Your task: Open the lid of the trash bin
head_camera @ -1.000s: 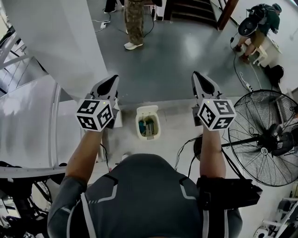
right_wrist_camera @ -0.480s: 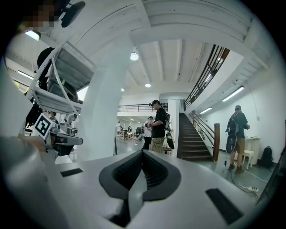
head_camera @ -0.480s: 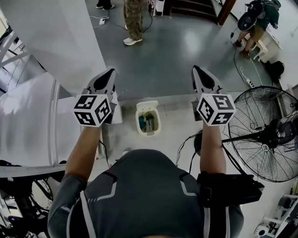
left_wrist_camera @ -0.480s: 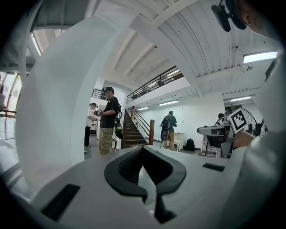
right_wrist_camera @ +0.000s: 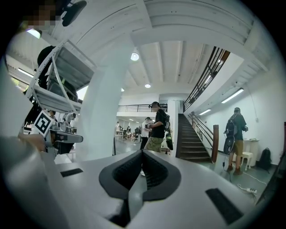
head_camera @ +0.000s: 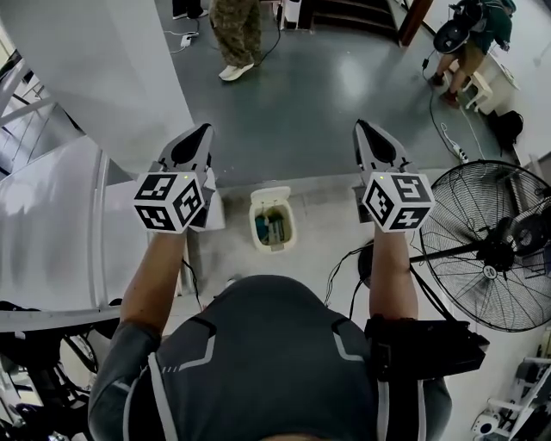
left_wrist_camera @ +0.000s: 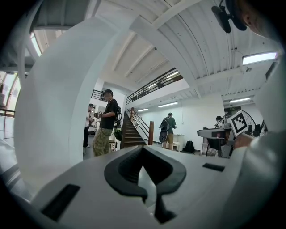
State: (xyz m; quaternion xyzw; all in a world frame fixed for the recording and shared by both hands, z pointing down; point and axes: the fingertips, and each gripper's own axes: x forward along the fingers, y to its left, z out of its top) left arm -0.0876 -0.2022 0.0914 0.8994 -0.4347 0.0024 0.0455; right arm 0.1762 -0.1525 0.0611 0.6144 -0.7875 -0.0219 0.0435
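The jaws of the left gripper (left_wrist_camera: 143, 150) were closed, the dark pads pressed one on the other and holding nothing. The jaws of the right gripper (right_wrist_camera: 142, 152) were closed in the same way, also on nothing.

The bin (head_camera: 273, 220) stood on the pale floor (head_camera: 327, 232), far below both grippers and well apart from them. In the head view it lay in the gap between the two grippers, a little nearer to the left one, and nearer to the person's body than the jaw tips. Only the head view showed it. Its inside was open to that view, with green and blue things in it. A white flap, most likely the lid (head_camera: 270, 195), stood at its far edge.

Both forearms were stretched forward, almost parallel, at the same height. Each gripper pointed level and away from the body, toward the dark floor, with its marker cube (head_camera: 170, 202) on the near end, just over the wrist. The left gripper pointed past a white column (head_camera: 95, 69). The right gripper was just beside a big fan (head_camera: 486, 250) in the head view. Ahead of the jaws, another person (head_camera: 234, 34) stood near the stairs (head_camera: 353, 17).
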